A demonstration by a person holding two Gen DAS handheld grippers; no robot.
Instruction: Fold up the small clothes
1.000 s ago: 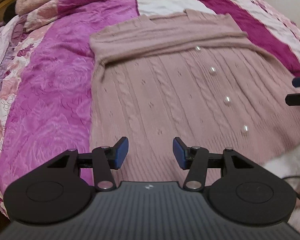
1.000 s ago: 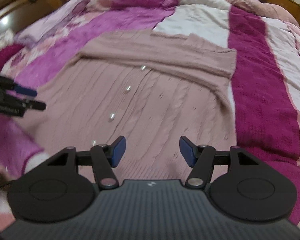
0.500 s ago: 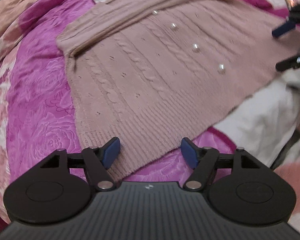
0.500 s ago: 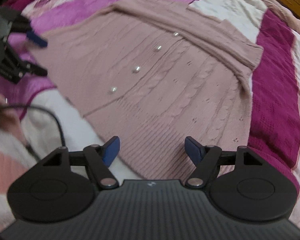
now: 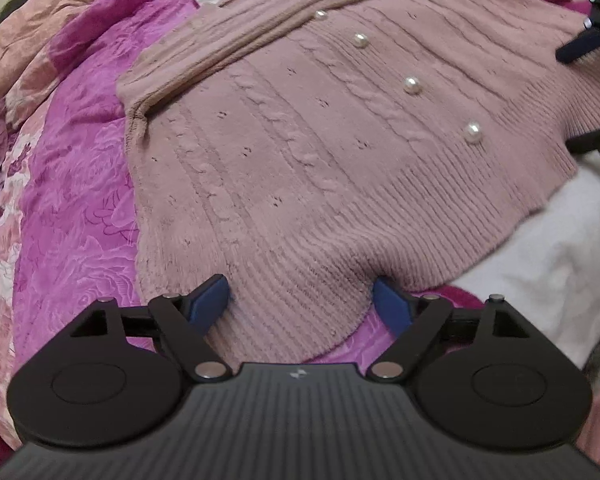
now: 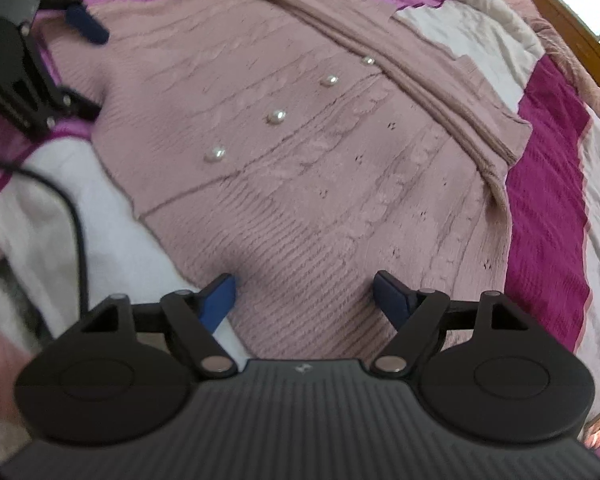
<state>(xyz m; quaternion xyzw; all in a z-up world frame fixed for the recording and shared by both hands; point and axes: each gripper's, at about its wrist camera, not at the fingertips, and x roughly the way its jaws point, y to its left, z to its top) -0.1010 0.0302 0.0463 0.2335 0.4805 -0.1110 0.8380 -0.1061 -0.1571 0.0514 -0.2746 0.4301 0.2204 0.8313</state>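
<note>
A dusty-pink cable-knit cardigan with pearl buttons (image 5: pixel 300 152) is straddled at its ribbed hem by the left gripper (image 5: pixel 302 300) and right gripper (image 6: pixel 305 292), both spread wide, gripping nothing.

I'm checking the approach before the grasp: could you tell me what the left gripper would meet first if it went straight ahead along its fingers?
Most likely the ribbed hem of the pink cardigan, which already lies between the open fingers of the left gripper. Depth is uncertain.

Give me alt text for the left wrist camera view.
The left gripper, jaws open, straddles the ribbed hem of a dusty-pink cardigan with pearl buttons, spread on a magenta quilt. The right gripper shows at the right edge.
</note>
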